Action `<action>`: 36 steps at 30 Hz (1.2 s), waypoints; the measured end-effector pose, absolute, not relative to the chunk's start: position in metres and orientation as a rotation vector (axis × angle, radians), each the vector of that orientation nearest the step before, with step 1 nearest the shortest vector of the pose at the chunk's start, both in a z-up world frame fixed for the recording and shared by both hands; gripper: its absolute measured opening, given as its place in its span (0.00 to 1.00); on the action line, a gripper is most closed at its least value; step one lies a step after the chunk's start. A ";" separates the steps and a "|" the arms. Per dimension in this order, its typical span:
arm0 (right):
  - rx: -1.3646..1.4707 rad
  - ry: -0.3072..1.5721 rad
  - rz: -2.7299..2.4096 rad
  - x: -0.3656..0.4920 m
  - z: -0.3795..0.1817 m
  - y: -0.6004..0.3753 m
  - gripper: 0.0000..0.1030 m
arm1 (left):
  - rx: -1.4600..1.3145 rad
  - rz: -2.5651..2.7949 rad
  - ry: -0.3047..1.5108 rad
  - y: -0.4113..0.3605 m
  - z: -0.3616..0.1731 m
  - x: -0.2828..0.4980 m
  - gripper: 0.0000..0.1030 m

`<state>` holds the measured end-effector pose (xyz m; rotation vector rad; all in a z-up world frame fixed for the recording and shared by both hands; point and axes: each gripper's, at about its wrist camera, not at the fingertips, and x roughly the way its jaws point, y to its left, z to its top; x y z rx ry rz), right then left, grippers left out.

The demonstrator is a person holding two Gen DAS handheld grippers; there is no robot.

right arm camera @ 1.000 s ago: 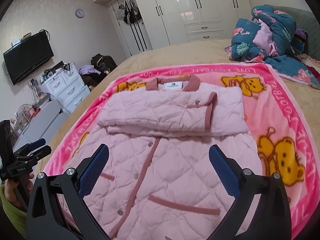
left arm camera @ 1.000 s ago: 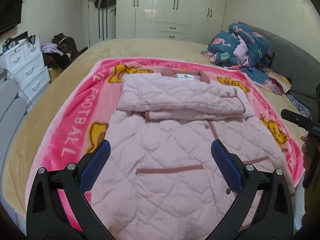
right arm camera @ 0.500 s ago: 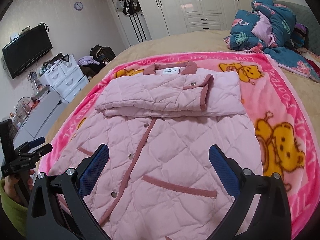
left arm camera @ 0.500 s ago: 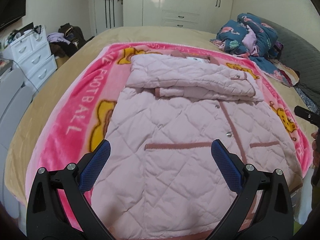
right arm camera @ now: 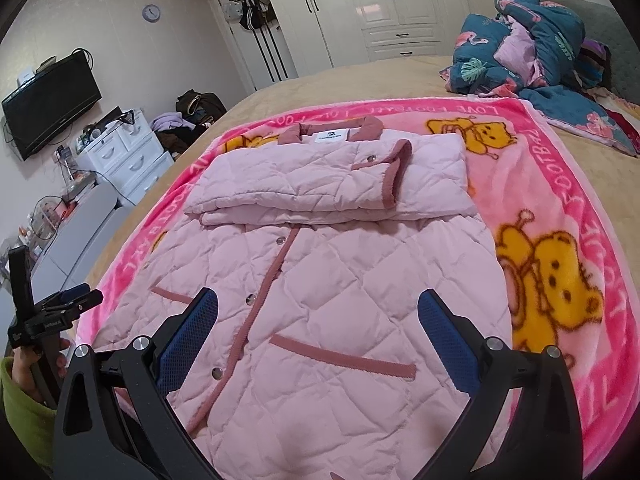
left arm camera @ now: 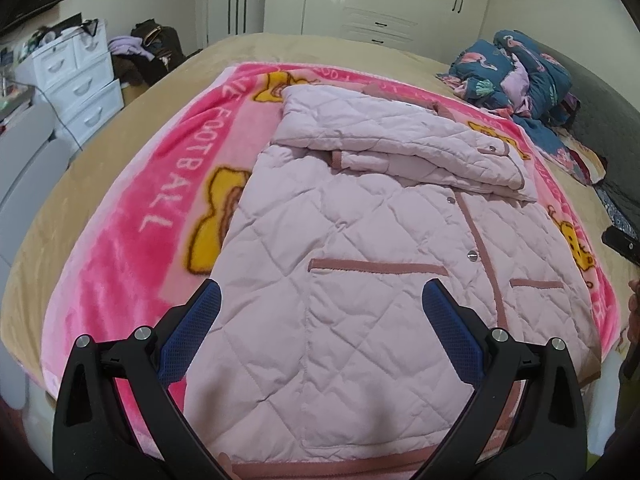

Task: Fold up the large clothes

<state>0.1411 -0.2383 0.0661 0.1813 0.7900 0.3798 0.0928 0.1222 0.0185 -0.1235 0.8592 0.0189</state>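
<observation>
1. Bed (left arm camera: 132,128) in tan cover carries a pink cartoon-bear fleece blanket (left arm camera: 132,264).
2. Quilted pale-pink padded coat (left arm camera: 360,264) lies along the blanket's middle, sleeves folded across; likely soft, bulky, best pinched at hem corners.
3. Left gripper (left arm camera: 320,312) and right gripper (right arm camera: 318,316) hover spread wide, empty.

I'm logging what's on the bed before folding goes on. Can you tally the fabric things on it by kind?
Pink quilted coat: 1
Pink cartoon blanket: 1
Heap of dark blue flowered bedding: 1
Total: 3

"LOVE FOOTBALL" on pink blanket (right arm camera: 560,208)
</observation>
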 end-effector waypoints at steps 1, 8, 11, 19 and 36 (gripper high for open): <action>0.181 0.791 0.378 0.140 0.066 -0.240 0.96 | -0.122 0.027 0.866 0.124 0.018 0.093 0.92; 0.187 0.801 0.363 0.137 0.062 -0.250 0.96 | -0.119 0.062 0.926 0.136 0.008 0.095 0.92; 0.190 0.805 0.361 0.136 0.061 -0.254 0.96 | -0.148 0.056 0.941 0.143 0.006 0.095 0.92; 0.164 0.822 0.352 0.128 0.056 -0.262 0.96 | -0.151 0.074 1.013 0.159 -0.004 0.097 0.92; 0.147 0.938 0.317 0.106 0.020 -0.282 0.96 | -0.187 0.065 1.299 0.169 -0.056 0.115 0.92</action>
